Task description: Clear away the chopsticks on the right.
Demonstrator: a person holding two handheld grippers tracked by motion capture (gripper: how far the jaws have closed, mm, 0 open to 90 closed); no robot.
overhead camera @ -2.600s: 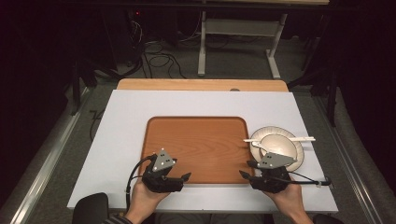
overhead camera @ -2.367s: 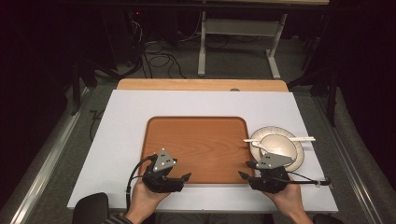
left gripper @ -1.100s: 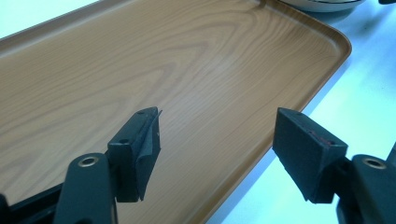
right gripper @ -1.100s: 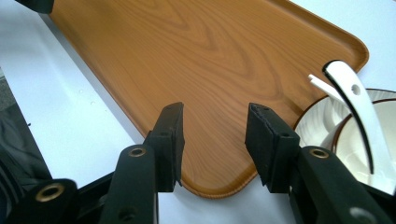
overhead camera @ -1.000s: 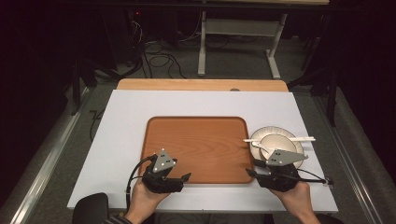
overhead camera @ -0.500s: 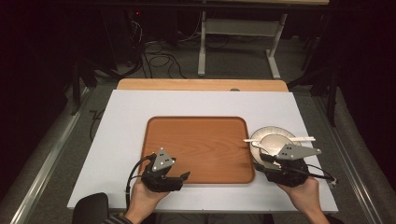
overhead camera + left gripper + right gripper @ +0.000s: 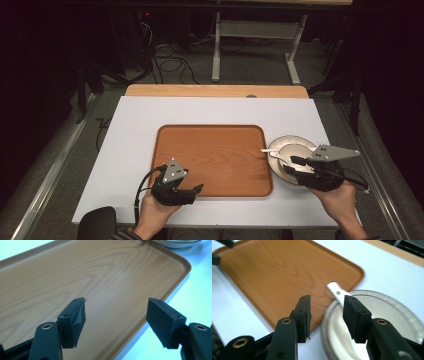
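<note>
- Wooden tray (image 7: pixel 212 157) — lies at the centre of the white table (image 7: pixel 130 130).
- Plate (image 7: pixel 295 145) — sits just beside the tray's right edge, with a white utensil handle (image 7: pixel 336 293) reaching over its rim toward the tray.
- Left gripper (image 7: pixel 196 189) — jaws wide apart, nothing between them, over the tray's near edge.
- Right gripper (image 7: pixel 294 165) — jaws parted, empty, over the plate's near rim.

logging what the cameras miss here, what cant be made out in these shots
- White utensil on the plate: its far end is hidden behind the right gripper in the right gripper view and under that gripper in the high view, so its type is unclear.
- Plate: its near side is covered by the right gripper in the high view; the left gripper view's top edge cuts it to a sliver.
- Tray: cropped by the left gripper view's edges, past the left gripper.
</note>
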